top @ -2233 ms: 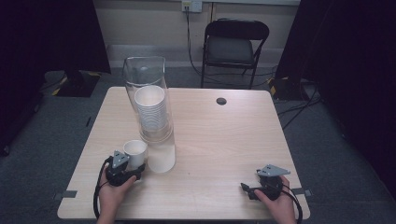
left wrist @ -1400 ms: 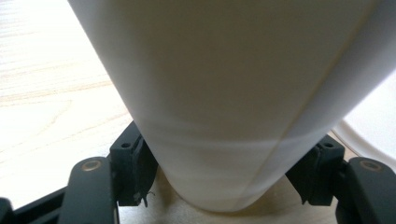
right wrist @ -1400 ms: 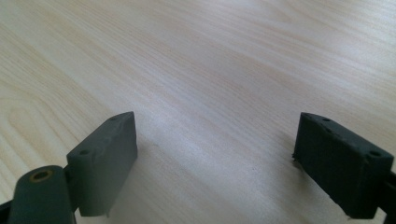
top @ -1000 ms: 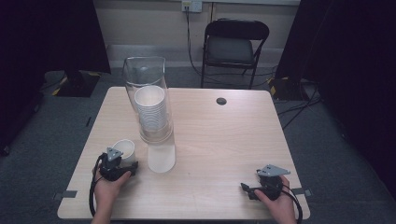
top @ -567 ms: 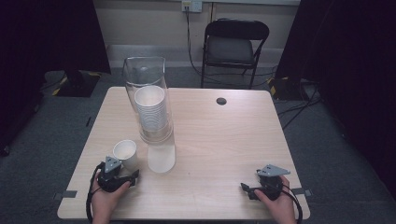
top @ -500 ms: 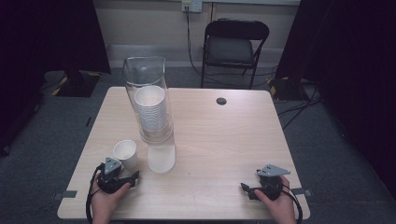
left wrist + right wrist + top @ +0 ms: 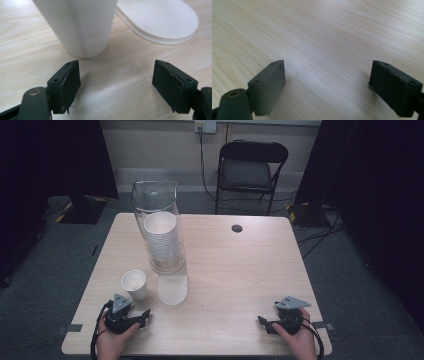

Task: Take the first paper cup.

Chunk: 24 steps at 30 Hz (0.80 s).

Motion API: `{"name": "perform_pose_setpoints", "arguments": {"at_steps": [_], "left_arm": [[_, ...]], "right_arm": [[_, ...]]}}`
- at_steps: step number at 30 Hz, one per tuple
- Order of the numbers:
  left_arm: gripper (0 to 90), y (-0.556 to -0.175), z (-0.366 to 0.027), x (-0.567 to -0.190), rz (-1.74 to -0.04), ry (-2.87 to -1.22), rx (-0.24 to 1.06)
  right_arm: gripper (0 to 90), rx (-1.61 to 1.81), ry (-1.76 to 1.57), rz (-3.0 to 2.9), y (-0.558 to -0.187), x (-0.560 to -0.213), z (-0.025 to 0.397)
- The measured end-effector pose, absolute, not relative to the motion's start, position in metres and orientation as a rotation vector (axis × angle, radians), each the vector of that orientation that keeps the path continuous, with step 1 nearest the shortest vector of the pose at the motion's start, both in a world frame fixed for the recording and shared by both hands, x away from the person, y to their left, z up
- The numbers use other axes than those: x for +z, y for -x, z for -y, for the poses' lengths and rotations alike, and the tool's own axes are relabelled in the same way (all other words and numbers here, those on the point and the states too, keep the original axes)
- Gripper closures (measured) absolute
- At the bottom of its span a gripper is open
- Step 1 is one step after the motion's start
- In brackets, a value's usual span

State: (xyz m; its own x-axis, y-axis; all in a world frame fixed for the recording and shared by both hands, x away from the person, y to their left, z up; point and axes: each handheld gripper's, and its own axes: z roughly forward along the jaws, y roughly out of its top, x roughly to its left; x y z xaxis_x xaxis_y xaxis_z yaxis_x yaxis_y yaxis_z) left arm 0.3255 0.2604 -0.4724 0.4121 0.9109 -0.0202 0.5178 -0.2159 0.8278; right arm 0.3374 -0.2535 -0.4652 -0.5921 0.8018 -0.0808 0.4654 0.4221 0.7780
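A black folding chair (image 7: 253,169) stands on grey carpet (image 7: 350,270) before a pale wall (image 7: 160,142), apparently flanked by dark curtains (image 7: 50,165).

A black folding chair (image 7: 253,167) stands beyond the wooden table (image 7: 240,270).

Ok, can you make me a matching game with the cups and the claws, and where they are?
Things:
1. single cup
2. cup stack
3. left claw
4. right claw

Places or states:
A. inside the clear tube
B. open, near the table's right front corner
C. standing alone, left of the white lid
D. open, just in front of the single cup

Pairs: 1-C, 2-A, 3-D, 4-B
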Motion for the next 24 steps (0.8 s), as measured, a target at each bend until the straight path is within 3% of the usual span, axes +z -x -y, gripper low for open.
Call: {"name": "perform_pose_setpoints", "arguments": {"at_steps": [12, 24], "left_arm": [[22.3, -0.337, -0.225, -0.459, -1.003, -1.928, 0.583], [20.9, -0.371, -0.232, -0.466, -1.158, -1.842, 0.566]], "right_arm": [[12.8, 1.019, -1.076, -2.237, -0.337, -0.465, 0.254], [12.8, 1.019, -1.075, -2.237, -0.337, -0.465, 0.254]]}}
